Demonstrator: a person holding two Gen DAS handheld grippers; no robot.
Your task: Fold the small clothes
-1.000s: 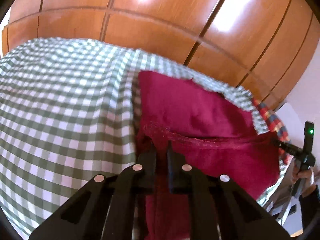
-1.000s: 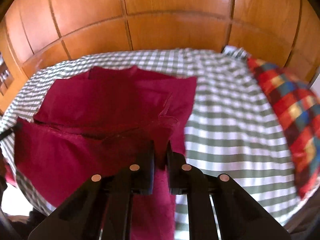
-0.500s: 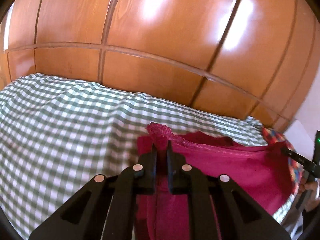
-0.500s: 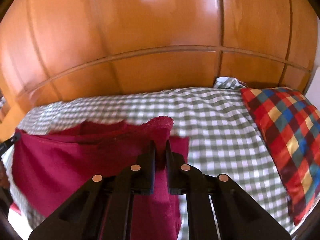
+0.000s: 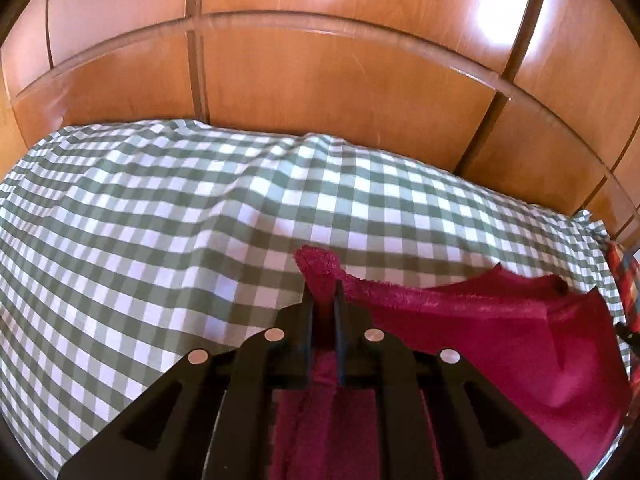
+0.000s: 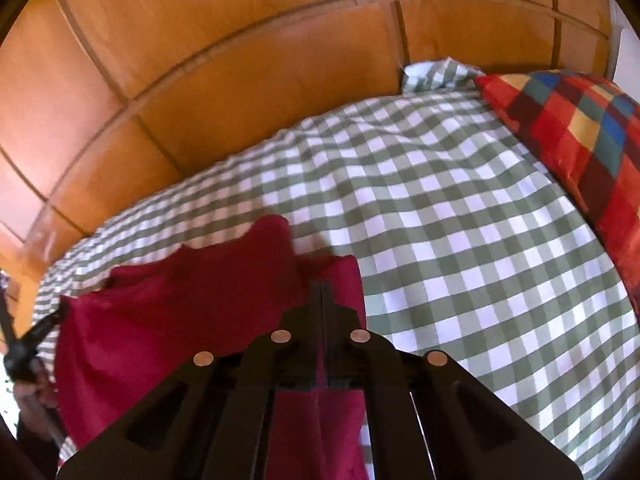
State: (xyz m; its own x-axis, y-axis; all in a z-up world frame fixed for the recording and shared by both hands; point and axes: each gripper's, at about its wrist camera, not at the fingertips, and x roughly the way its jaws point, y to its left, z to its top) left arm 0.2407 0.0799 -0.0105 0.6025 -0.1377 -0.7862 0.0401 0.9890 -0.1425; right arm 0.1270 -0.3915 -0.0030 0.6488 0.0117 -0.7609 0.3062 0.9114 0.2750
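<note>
A dark red garment (image 5: 480, 344) hangs stretched between my two grippers above the green-and-white checked bed (image 5: 160, 220). My left gripper (image 5: 322, 292) is shut on its left hemmed corner, which sticks up between the fingers. In the right wrist view the red garment (image 6: 180, 320) sags to the left. My right gripper (image 6: 322, 292) is shut on its right corner, with the jaws pressed tight together. The lower part of the cloth is hidden under the grippers.
A wooden panelled headboard (image 5: 340, 72) rises behind the checked bed (image 6: 460, 240). A red, blue and yellow plaid pillow (image 6: 572, 132) lies at the right of the bed. The left gripper's tip (image 6: 40, 328) shows at the left edge of the right wrist view.
Both grippers lifted the garment's near edge off the bed and carried it forward toward the headboard. The flat part of the garment has dropped out of sight beneath them.
</note>
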